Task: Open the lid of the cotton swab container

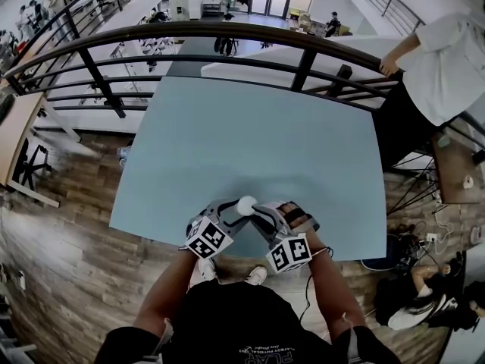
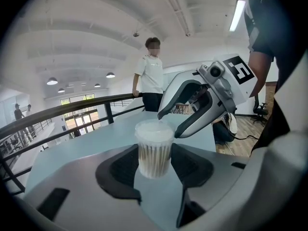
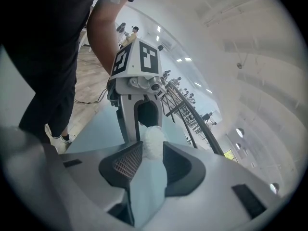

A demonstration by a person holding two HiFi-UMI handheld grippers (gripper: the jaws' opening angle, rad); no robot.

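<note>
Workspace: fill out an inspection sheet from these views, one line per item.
Surface: pale blue table, only the job's things over it.
Job's things: cotton swab container, lid on.
Clutter: nothing seen.
Grippers: left tongs closed on the container's body; right tongs closed on the lid.
Cables: loose cables on the floor right of the table.
Surroundings: dark railing beyond the table; person standing at its far right corner.
</note>
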